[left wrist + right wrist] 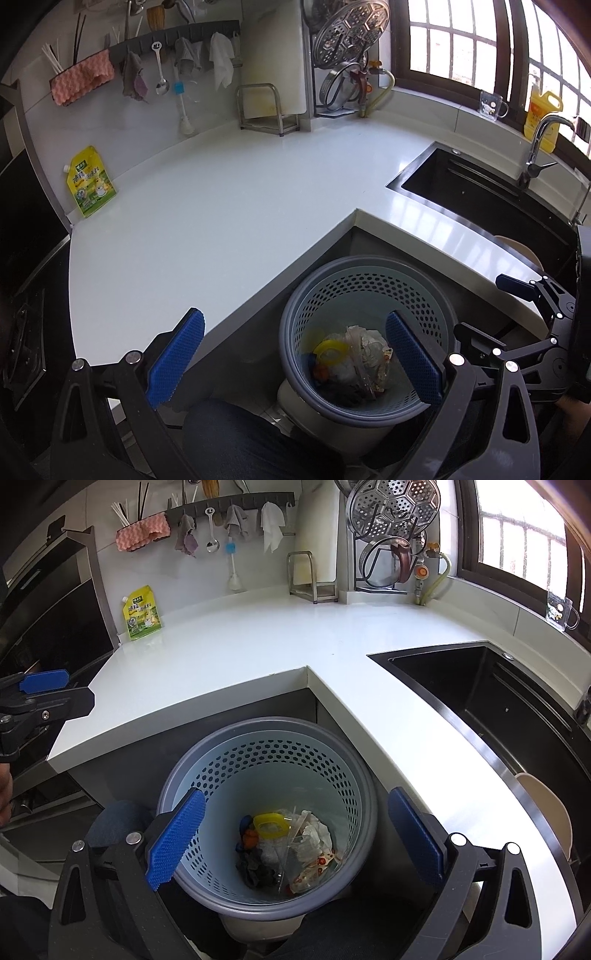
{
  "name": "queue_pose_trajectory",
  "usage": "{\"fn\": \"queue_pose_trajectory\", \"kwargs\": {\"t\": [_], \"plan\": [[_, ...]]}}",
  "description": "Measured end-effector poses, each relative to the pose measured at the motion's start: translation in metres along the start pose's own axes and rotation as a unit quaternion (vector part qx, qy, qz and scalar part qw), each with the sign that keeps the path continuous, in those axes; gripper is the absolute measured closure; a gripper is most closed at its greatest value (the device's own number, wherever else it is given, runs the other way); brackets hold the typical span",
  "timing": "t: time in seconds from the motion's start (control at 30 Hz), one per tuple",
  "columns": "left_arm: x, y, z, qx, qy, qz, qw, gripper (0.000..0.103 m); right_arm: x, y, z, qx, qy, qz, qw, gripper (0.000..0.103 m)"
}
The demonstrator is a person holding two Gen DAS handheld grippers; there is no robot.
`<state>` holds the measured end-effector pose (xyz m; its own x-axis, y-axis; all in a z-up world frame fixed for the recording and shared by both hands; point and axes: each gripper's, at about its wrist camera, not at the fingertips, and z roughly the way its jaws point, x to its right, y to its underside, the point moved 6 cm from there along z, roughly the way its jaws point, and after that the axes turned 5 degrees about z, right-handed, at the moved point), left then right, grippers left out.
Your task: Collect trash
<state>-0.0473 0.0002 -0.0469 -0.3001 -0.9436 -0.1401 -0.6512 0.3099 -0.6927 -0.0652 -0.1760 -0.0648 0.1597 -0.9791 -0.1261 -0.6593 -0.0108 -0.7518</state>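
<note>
Both grippers, left (293, 356) and right (294, 838), hung released and empty over the bin (207, 771), its trash (288, 845) dropped inside; the tabletop (221, 206) looked cleared.

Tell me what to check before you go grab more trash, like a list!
1. Left gripper fingers open and empty: ok.
2. Right gripper fingers open and empty: ok.
3. Trash bin upright below the counter corner, room left inside: ok.
4. Earlier trash lying at the bottom of the bin: ok.
5. Loose trash left on the white counter: none seen; the yellow pouch leans at the wall, whether it is trash: cannot tell.
6. Sink free of trash: cannot tell, too dark.
</note>
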Motion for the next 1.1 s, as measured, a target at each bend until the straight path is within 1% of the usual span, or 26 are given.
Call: {"fn": "queue_pose_trajectory", "kwargs": {"t": [0.13, 0.33, 0.53, 0.77, 1.1], "plan": [[-0.004, 0.0, 0.002, -0.002, -0.004, -0.006, 1.0, 0.006, 0.0, 0.001, 0.0, -0.002, 0.001, 0.001, 1.0, 0.009], [-0.007, 0.001, 0.008, -0.02, -0.008, -0.017, 0.9996, 0.006, 0.0, 0.001, 0.001, -0.004, 0.0, 0.001, 1.0, 0.009], [-0.007, 0.003, 0.008, -0.021, -0.014, -0.016, 0.9995, 0.006, -0.001, 0.001, 0.005, -0.007, 0.0, 0.001, 1.0, 0.009], [-0.005, 0.003, 0.008, -0.022, -0.005, -0.017, 0.9996, 0.006, 0.0, 0.002, 0.007, -0.008, 0.001, 0.002, 1.0, 0.009], [-0.007, 0.003, 0.011, -0.027, -0.01, -0.018, 0.9994, 0.006, -0.001, 0.003, 0.01, -0.01, -0.001, 0.001, 1.0, 0.009]]}}
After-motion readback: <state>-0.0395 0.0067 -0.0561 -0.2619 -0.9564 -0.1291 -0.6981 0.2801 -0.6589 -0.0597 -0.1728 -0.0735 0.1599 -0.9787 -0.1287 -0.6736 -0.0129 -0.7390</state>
